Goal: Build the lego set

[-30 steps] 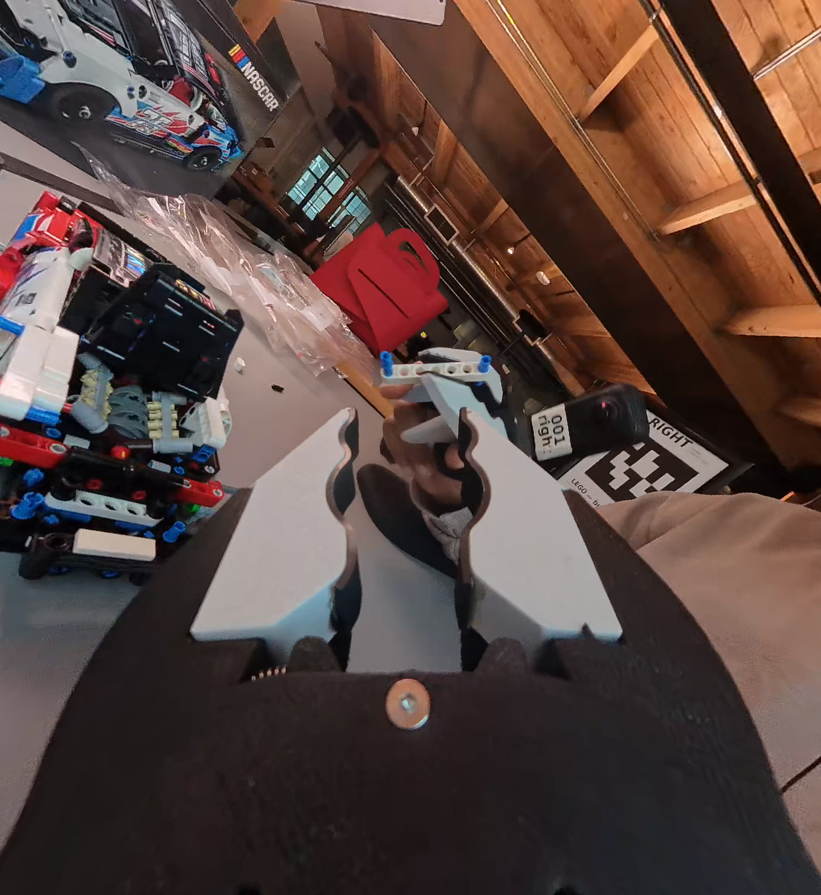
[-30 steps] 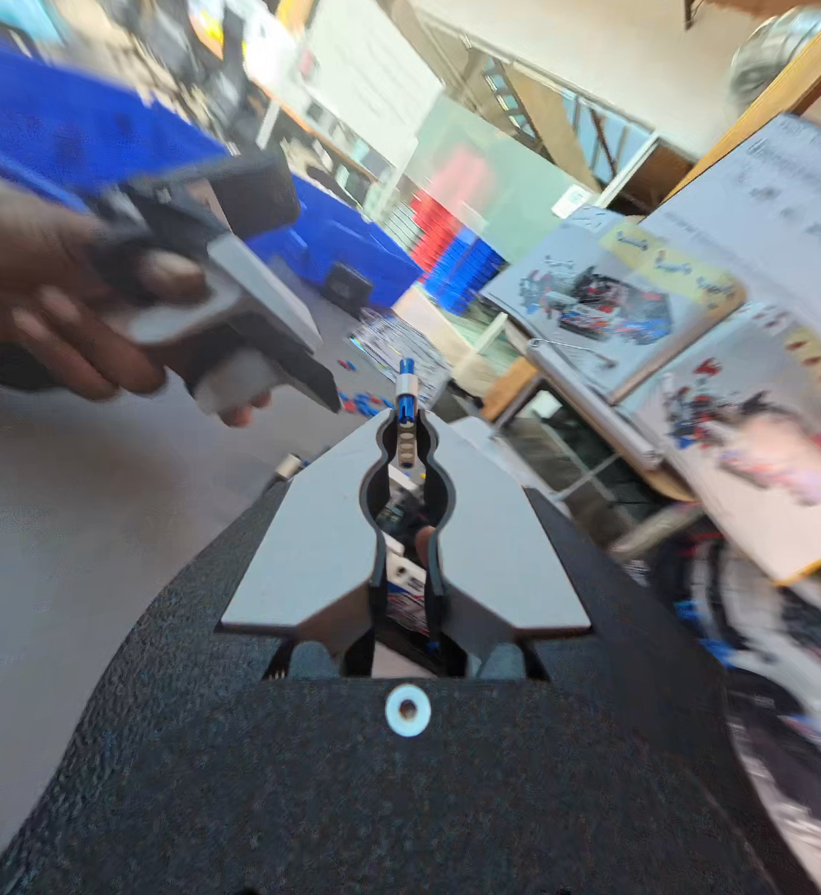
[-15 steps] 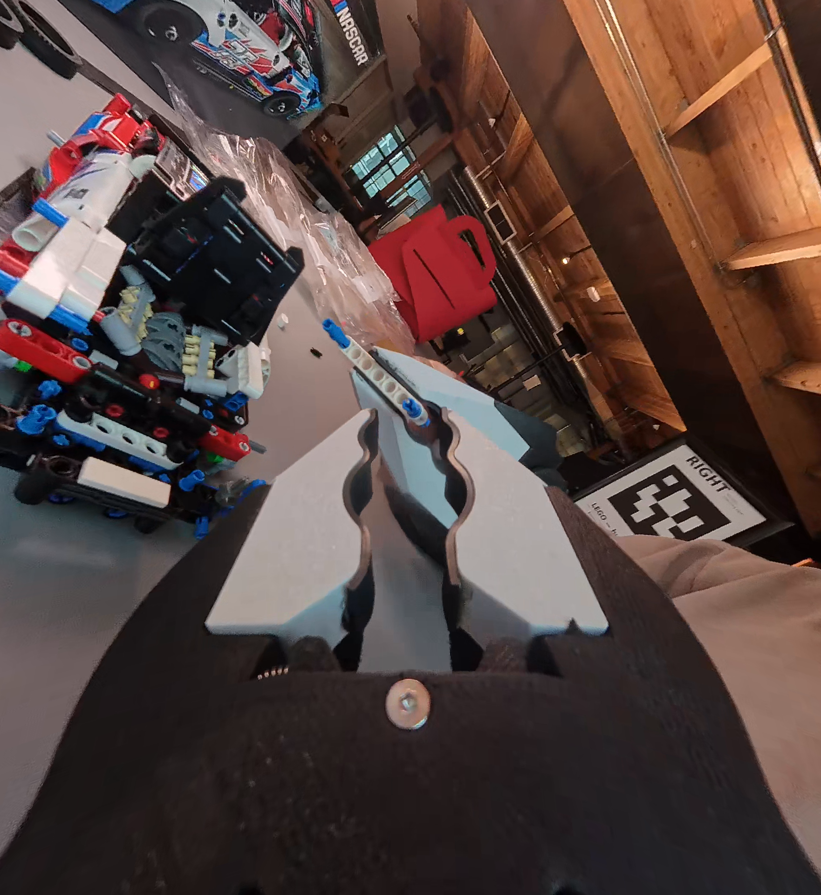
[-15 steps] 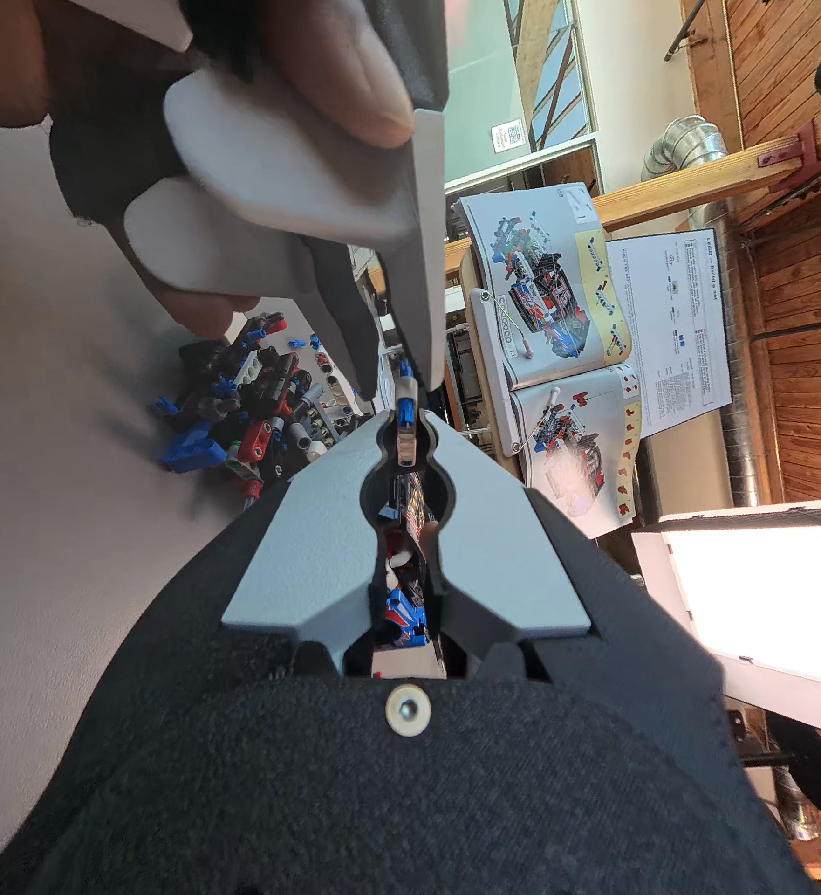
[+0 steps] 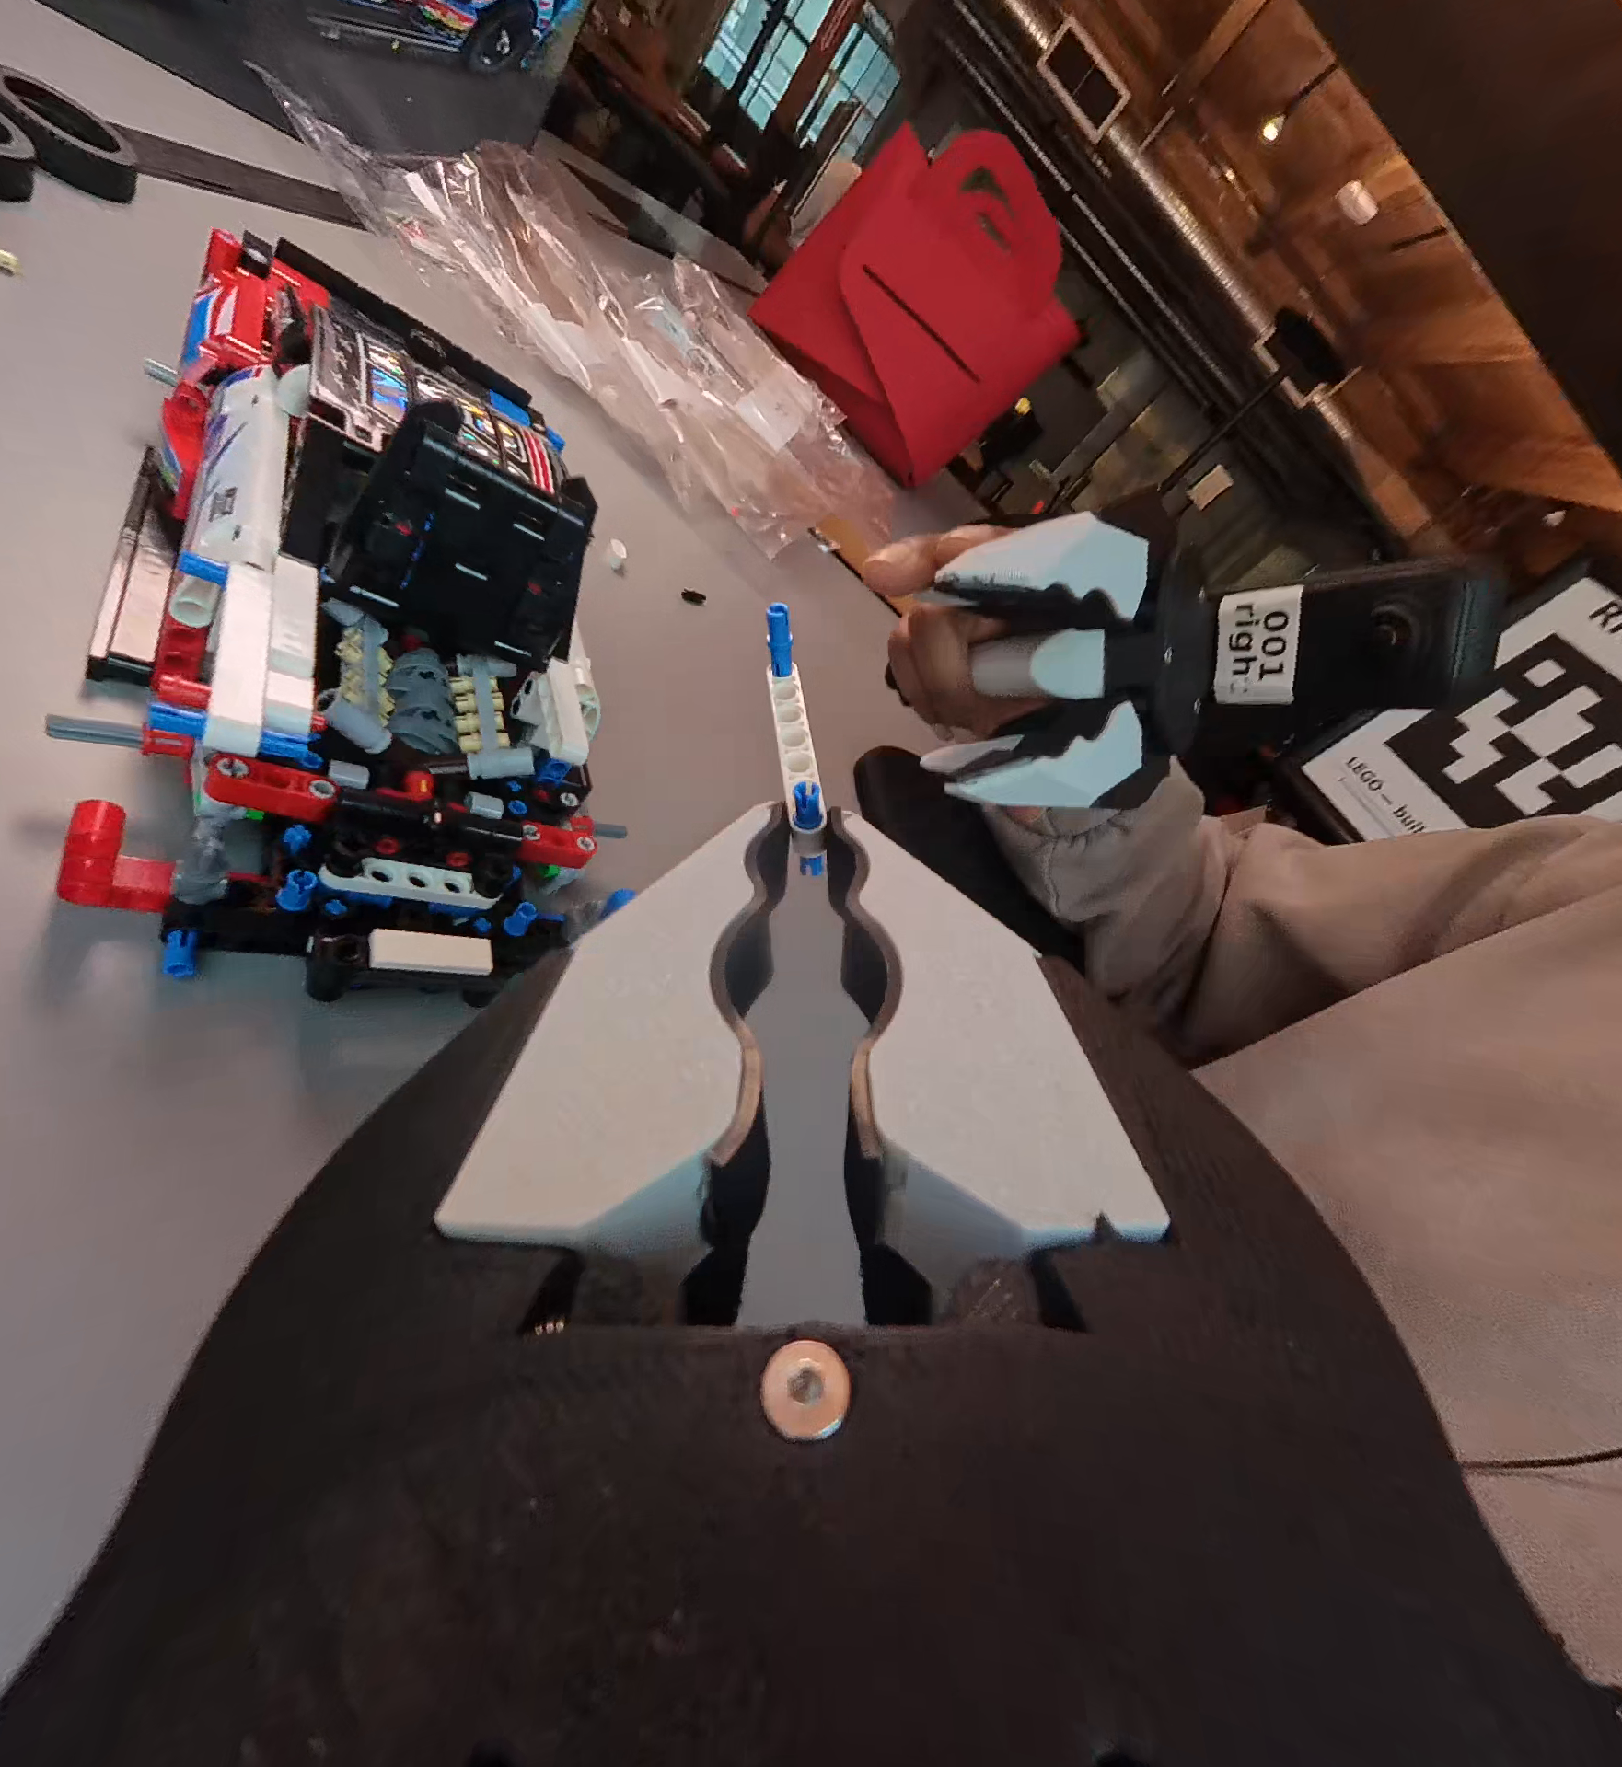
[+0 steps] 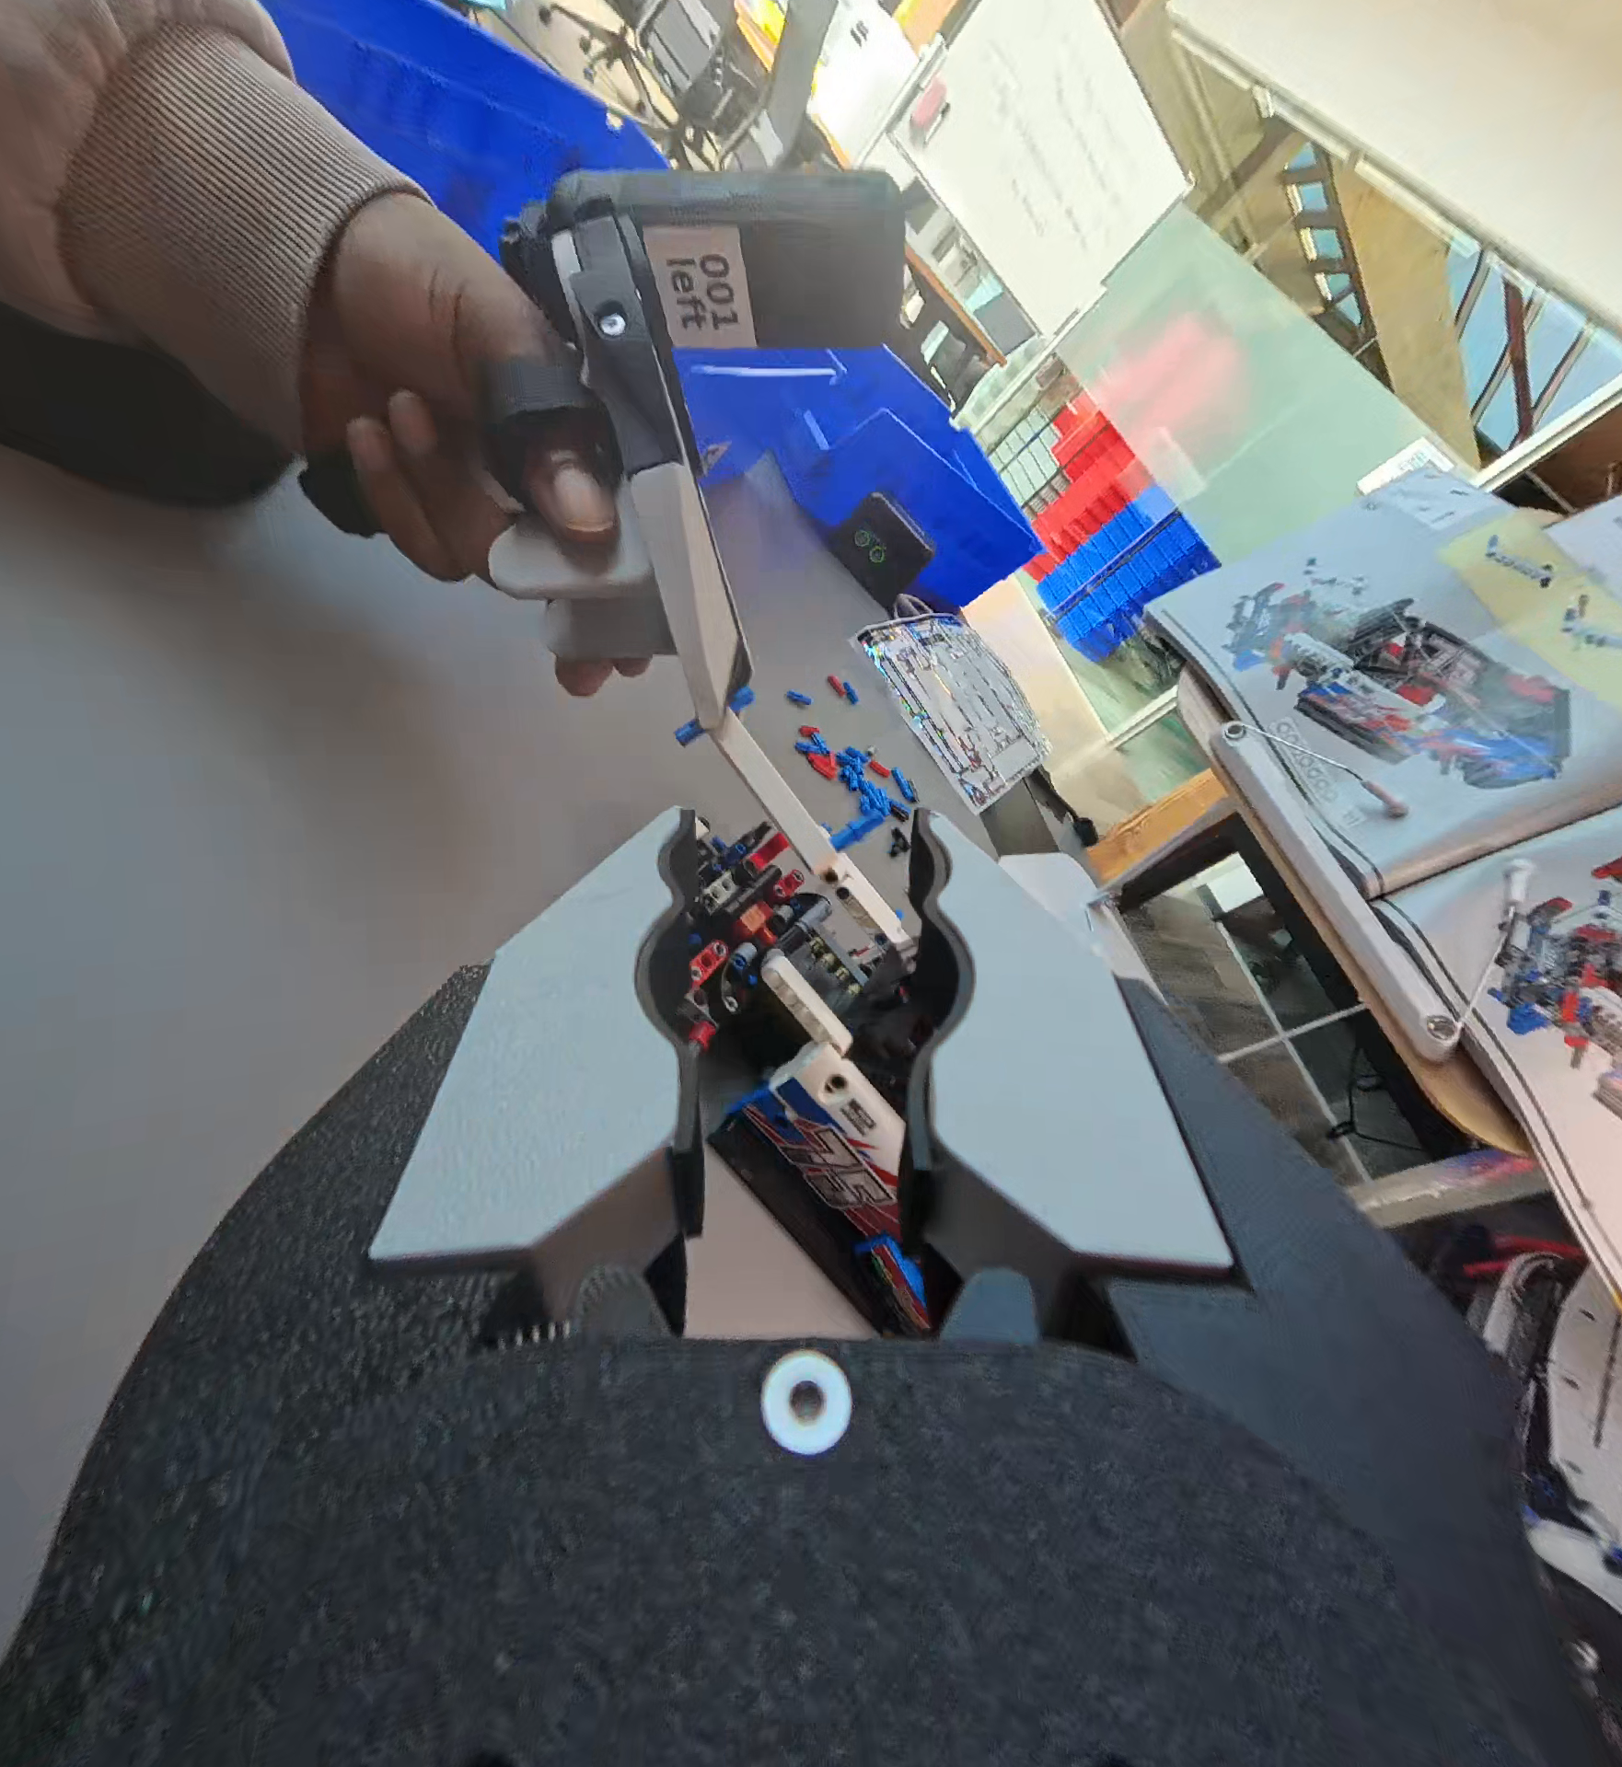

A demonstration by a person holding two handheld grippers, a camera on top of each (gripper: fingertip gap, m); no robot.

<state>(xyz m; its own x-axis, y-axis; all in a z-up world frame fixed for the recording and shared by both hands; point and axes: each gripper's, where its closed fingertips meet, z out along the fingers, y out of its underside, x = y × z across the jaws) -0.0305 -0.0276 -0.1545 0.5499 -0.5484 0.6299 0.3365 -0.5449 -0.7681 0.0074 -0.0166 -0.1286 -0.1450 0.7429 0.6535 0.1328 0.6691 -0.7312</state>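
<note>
My left gripper point(image 5: 802, 822) is shut on the lower end of a white beam with blue pins point(image 5: 793, 717), which it holds upright above the grey table point(image 5: 42, 1147). The partly built red, white and black lego car point(image 5: 358, 621) lies to its left. My right gripper point(image 6: 802, 841) is open and empty. In the left wrist view it point(image 5: 941, 679) hovers just right of the beam, apart from it. In the right wrist view, the left gripper point(image 6: 716, 708) holds the beam point(image 6: 788, 813) slanting down across my open jaws, with the car point(image 6: 788, 975) behind.
Black tyres point(image 5: 52, 143), clear plastic bags point(image 5: 645, 335) and a red bag point(image 5: 912, 306) lie beyond the car. Loose blue and red pins point(image 6: 855, 765), blue bins point(image 6: 836, 430) and open instruction booklets point(image 6: 1410, 688) are on the far side. My right fingertips sit around 6 cm from my left ones.
The white beam has passed from my right gripper to my left. The left gripper has shut on it; the right gripper has opened and drawn back.
</note>
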